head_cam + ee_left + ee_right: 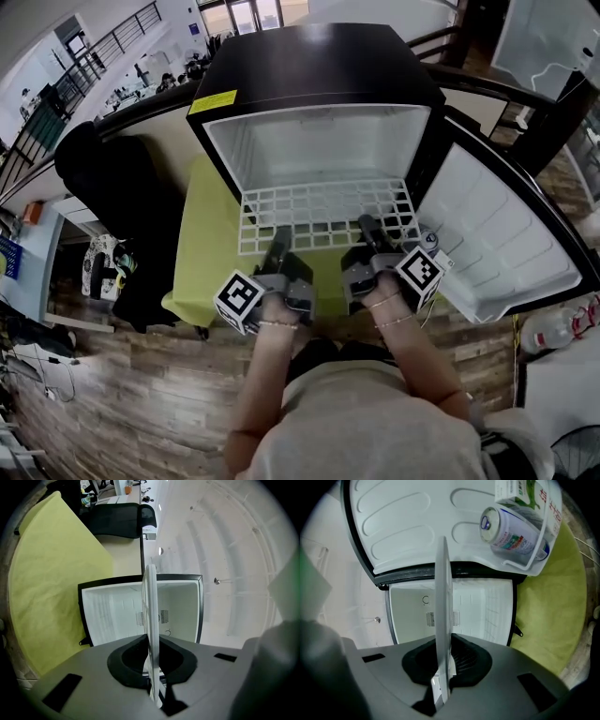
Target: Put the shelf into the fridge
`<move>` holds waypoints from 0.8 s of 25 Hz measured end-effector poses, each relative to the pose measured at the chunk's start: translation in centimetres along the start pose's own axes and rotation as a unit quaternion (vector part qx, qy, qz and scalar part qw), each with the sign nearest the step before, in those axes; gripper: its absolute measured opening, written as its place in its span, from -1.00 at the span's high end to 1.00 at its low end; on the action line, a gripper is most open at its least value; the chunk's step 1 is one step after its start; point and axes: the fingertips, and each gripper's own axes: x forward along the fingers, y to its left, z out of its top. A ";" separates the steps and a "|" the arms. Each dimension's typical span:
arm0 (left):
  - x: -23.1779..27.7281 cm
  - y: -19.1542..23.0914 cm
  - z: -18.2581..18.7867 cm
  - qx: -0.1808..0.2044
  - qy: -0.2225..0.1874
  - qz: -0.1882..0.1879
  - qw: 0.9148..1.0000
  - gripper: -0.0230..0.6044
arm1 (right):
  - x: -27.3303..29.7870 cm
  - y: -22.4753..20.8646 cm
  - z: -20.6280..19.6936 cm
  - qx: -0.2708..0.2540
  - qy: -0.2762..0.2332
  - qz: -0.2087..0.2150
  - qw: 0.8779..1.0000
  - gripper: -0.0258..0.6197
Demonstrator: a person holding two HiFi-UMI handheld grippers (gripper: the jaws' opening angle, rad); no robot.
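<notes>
A white wire shelf (323, 214) lies level at the mouth of the open black fridge (314, 103), its far edge just inside the white cavity. My left gripper (278, 246) is shut on the shelf's near edge at the left, my right gripper (368, 236) shut on it at the right. In the left gripper view the shelf (151, 616) runs edge-on between the jaws toward the fridge cavity (117, 611). The right gripper view shows the shelf (442, 620) the same way, clamped between the pads, with the cavity (483, 606) behind.
The fridge door (502, 234) stands swung open to the right; its rack holds a can (506, 529) and a carton (525, 496). A yellow-green cloth (202, 244) covers the surface under the fridge at the left. A black chair (112, 187) stands further left.
</notes>
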 end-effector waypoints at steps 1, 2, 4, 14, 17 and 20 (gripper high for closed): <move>0.3 0.1 0.1 -0.001 0.004 0.000 1.000 0.80 | 0.1 0.0 0.1 -0.002 -0.003 -0.002 1.000 0.82; 0.6 0.1 0.2 -0.002 0.007 0.000 1.000 0.80 | 0.3 0.0 0.1 -0.003 -0.006 -0.004 1.000 0.82; 1.1 -0.1 0.8 -0.002 0.011 -0.003 1.000 0.81 | 0.7 0.0 -0.1 -0.003 -0.011 -0.006 1.000 0.82; 2.6 0.4 2.0 -0.010 0.029 0.000 1.000 0.80 | 1.6 0.5 -0.4 -0.013 -0.031 -0.003 0.999 0.81; 2.7 0.2 2.3 -0.009 0.029 -0.006 1.000 0.81 | 1.8 0.6 -0.7 -0.015 -0.033 -0.002 0.999 0.81; 2.7 -0.1 2.3 -0.012 0.032 -0.013 0.999 0.81 | 1.7 0.5 -0.8 -0.013 -0.035 -0.005 0.999 0.81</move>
